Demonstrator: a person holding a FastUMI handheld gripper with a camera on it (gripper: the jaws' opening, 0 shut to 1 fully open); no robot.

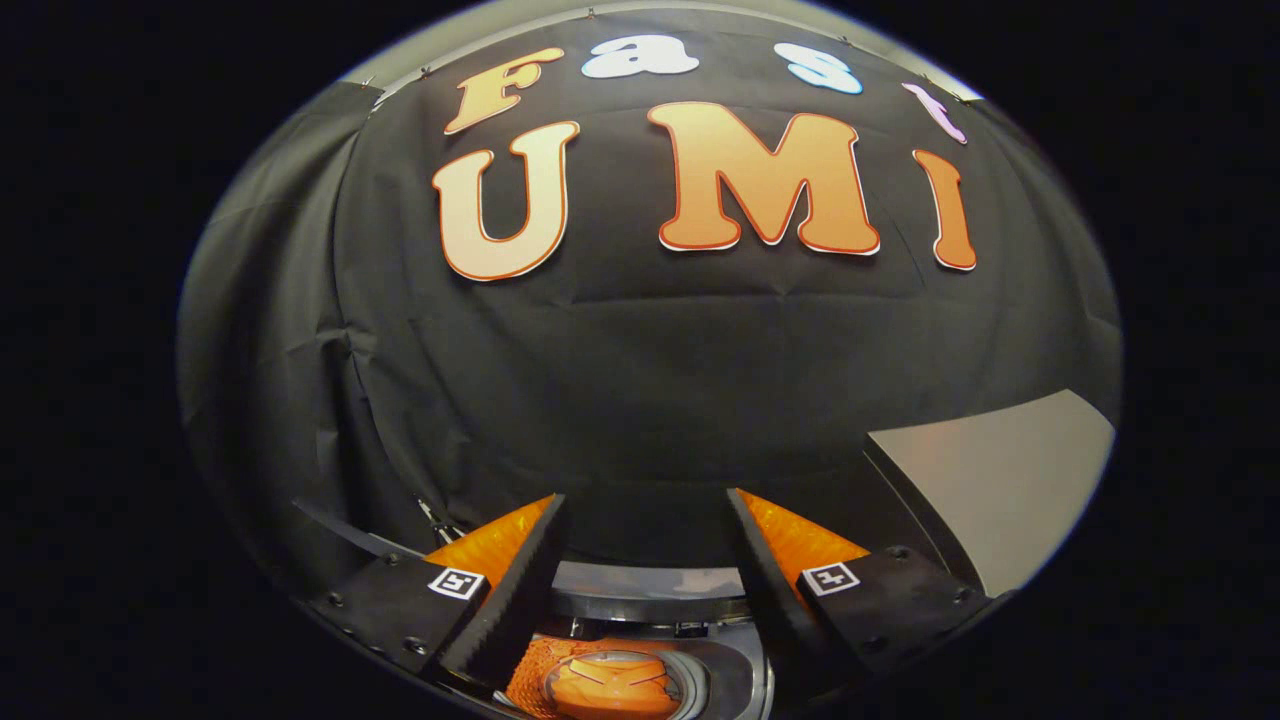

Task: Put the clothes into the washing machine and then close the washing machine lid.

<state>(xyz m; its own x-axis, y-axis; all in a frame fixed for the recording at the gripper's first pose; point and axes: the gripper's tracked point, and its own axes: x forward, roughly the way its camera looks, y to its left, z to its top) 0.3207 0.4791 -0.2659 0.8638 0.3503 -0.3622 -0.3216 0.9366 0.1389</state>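
Note:
My gripper (645, 498) is open, its two fingers spread wide with nothing between them, pointing at the black cloth wall. Low between the fingers I see the top of the washing machine (650, 585), a grey curved rim with a round opening below it. Something orange (610, 688) lies inside that opening; I cannot tell whether it is clothing or part of the drum. To the right of the fingers a flat grey panel (1000, 480) with a dark edge slants upward, apparently the machine's raised lid.
The black cloth booth wall (640, 380) stands close beyond the fingers and curves round on the left.

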